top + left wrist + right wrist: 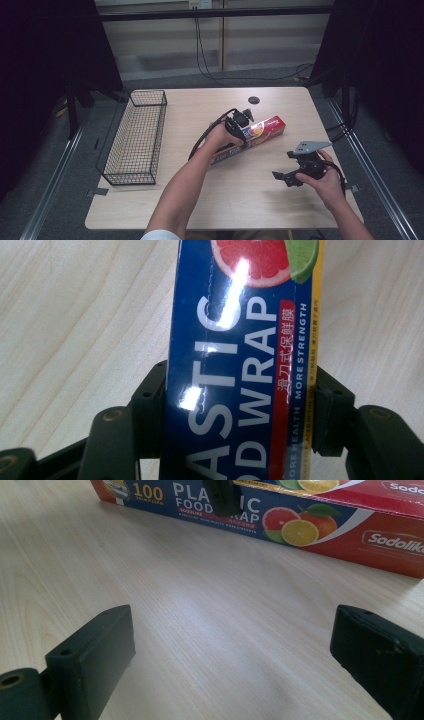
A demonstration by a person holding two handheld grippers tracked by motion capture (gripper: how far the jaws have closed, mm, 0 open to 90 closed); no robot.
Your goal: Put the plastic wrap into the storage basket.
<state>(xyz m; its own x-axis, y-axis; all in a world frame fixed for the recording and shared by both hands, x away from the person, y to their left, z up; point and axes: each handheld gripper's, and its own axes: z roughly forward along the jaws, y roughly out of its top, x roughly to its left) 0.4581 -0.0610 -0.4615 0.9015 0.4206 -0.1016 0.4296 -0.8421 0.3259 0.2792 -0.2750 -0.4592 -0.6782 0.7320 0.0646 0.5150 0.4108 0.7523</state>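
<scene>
**Plastic wrap box gripped at mid-desk**

A long box of plastic wrap (252,136) is seen lying flat on the pale wooden desk (200,200), near its middle and set at a slant. The box is printed in blue and red, with citrus fruit pictured on its side.

The left gripper (239,131) is held over the box from above. In the left gripper view, the box (240,365) is seen between the two black jaws, which are pressed against its two long sides; the jaws are closed on it, with only the width of the box between them.

The right gripper (286,176) is held by the right hand (327,182) near the box, on the side towards the person. Its jaws are spread wide, and nothing is held between them; only bare desk is seen there in the right gripper view, with the box (300,525) lying beyond.

A black wire basket (137,137) is placed well apart from the box, at the left edge of the desk. A small dark round hole (254,100) is seen beyond the box, near the far edge.
</scene>
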